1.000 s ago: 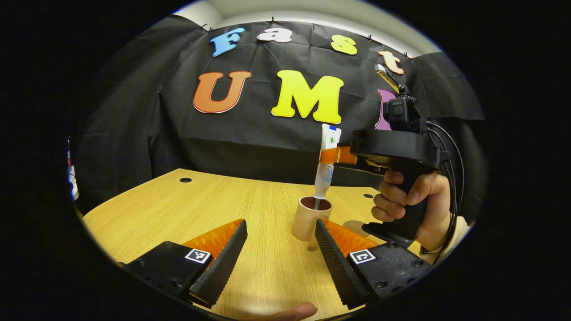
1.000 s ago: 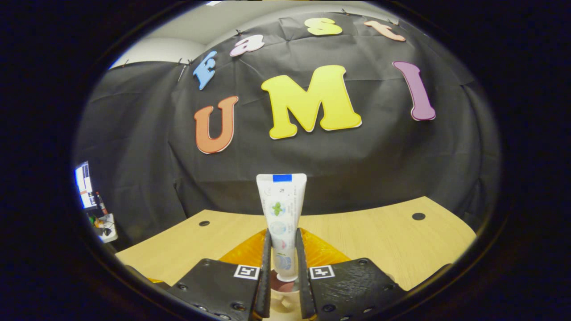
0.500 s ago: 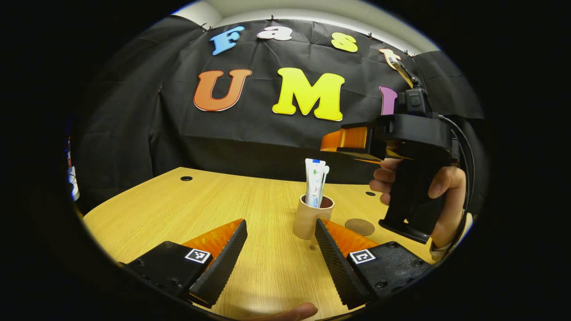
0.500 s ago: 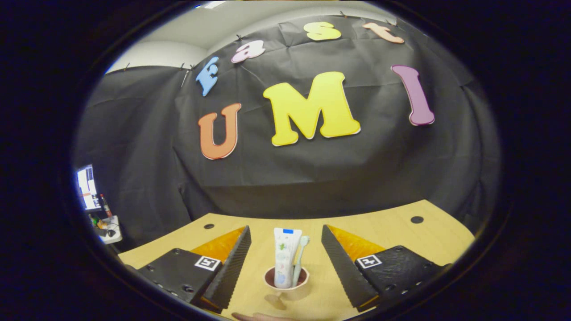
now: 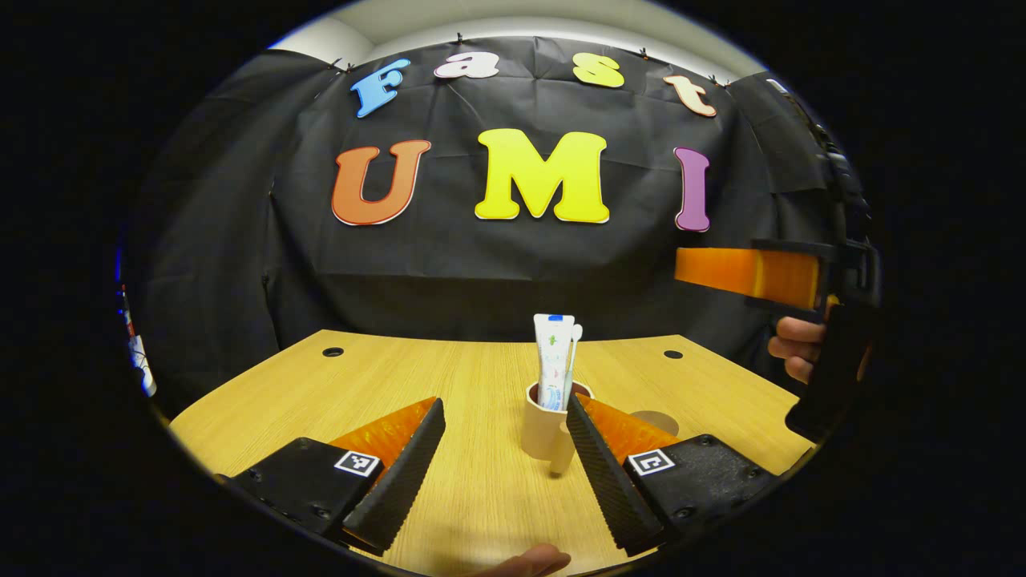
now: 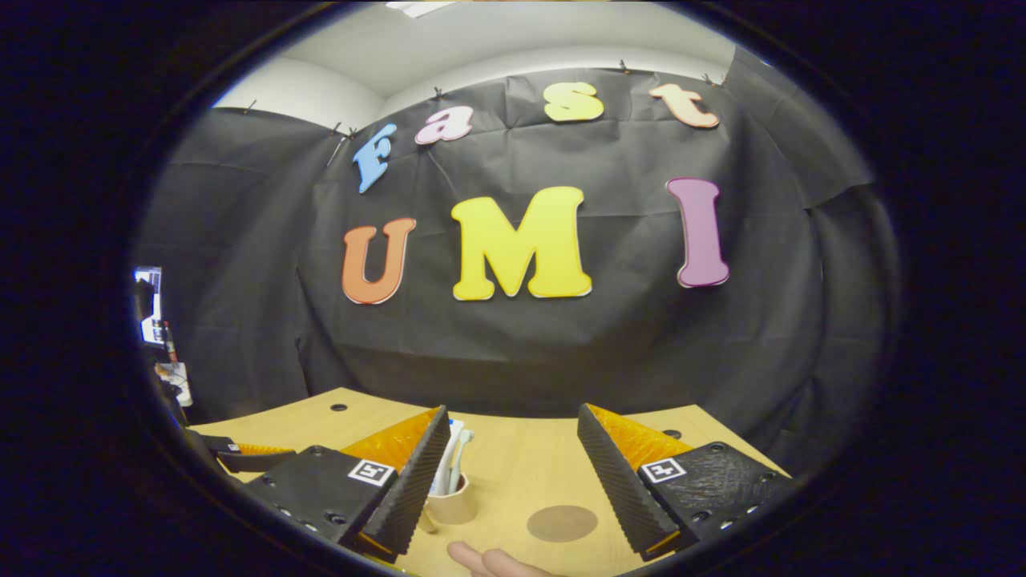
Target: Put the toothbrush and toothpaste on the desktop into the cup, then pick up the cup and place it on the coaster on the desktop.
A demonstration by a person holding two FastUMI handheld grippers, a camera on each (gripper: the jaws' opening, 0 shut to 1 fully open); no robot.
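From my left gripper (image 5: pixel 503 449): jaws wide apart, nothing held. The cup (image 5: pixel 543 421) stands upright on the desktop (image 5: pixel 401 377) just ahead, beside the right fingertip, toothpaste (image 5: pixel 553 361) and toothbrush (image 5: pixel 572 353) standing in it. Coaster (image 5: pixel 656 420) bare, just right of cup. My right gripper (image 6: pixel 513 473): also wide apart, holding nothing, raised over the desktop at the right.

The cup (image 5: pixel 542 421) with toothpaste (image 5: pixel 554 361) and toothbrush (image 5: pixel 572 353) upright in it stands on the worktop (image 5: pixel 401 377), close against the left tool's (image 5: pixel 501 461) right finger. Bare worktop lies left of the cup. The coaster (image 6: pixel 562 522) lies uncovered near the cup, between the right tool's (image 6: pixel 513 481) 2 spread fingers.
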